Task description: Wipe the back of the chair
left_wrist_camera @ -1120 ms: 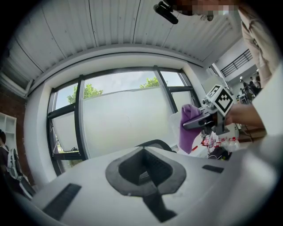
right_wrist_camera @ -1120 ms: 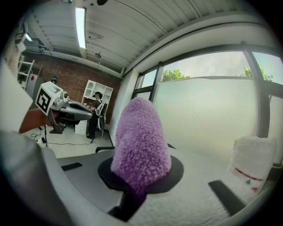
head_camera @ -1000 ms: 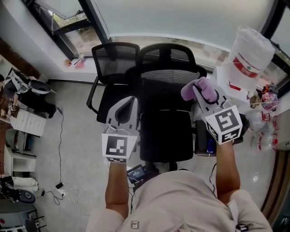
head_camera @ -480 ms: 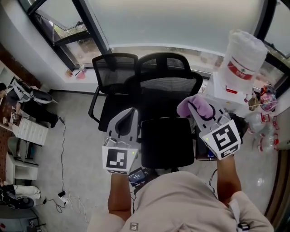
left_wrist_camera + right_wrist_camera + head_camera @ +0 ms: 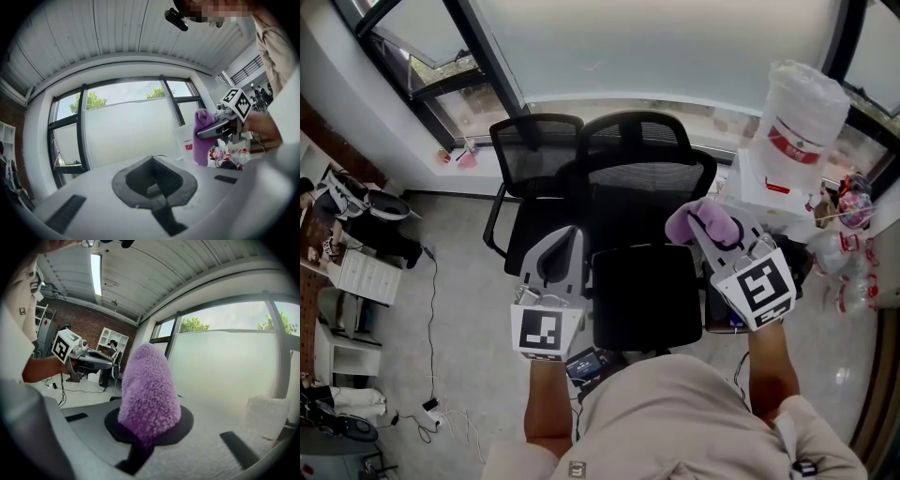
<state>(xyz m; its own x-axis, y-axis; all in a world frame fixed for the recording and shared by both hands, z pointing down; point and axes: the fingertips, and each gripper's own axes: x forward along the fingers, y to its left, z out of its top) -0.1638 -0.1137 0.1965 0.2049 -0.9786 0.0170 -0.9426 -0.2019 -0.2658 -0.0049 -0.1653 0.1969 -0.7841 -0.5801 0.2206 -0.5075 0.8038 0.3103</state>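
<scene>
A black office chair faces away from the window in the head view, with its mesh back beyond its seat. My left gripper hangs over the seat's left edge, shut with nothing in it. Over the seat's right edge, near the back's right side, my right gripper is shut on a fluffy purple cloth. The cloth stands up from the jaws in the right gripper view. I cannot tell whether it touches the chair. Each gripper view shows the other gripper: the right one and the left one.
A second black mesh chair stands behind and to the left, against the window wall. A tall white plastic-wrapped bundle and several bottles crowd the right side. Cables lie on the grey floor to the left.
Over the second, my right gripper with the cloth has dropped slightly lower and left, toward the seat. The left gripper has barely moved.
</scene>
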